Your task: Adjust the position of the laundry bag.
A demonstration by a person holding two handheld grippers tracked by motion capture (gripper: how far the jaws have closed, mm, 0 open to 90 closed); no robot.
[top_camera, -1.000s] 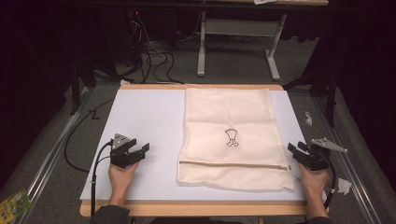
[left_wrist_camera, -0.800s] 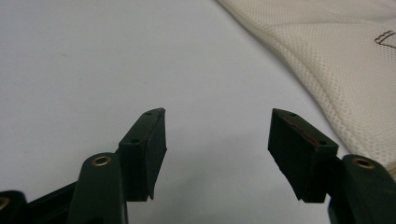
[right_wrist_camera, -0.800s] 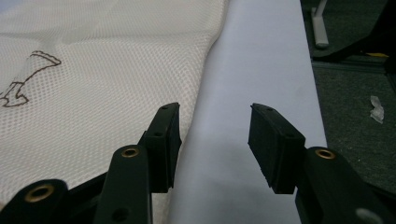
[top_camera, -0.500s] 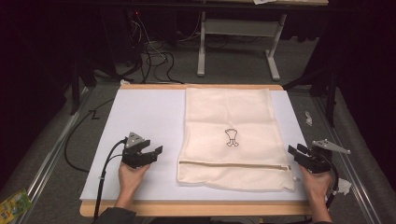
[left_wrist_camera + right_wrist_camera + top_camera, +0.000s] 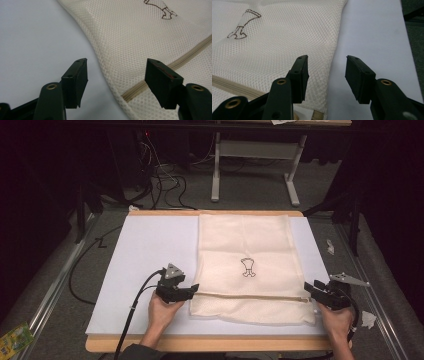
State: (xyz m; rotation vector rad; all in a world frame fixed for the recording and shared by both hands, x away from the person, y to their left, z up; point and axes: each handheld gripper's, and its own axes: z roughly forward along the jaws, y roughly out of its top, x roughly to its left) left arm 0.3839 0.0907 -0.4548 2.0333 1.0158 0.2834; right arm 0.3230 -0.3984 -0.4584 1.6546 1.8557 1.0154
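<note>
With both jaws apart, my left hand-held gripper [image 5: 192, 291] sits at the near left edge of the mesh bag [image 5: 248, 260], straddling the zipper [image 5: 250, 296] end. I keep my right hand-held gripper [image 5: 311, 290], also spread open, at the bag's right edge. Lying flat on the desk [image 5: 145, 250], the bag runs lengthwise away from me, its zipper crossing between the two, the left one nearer it.

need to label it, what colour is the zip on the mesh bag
Beige, a shade darker than the cream mesh bag; the zip shows best in the left gripper view.
</note>
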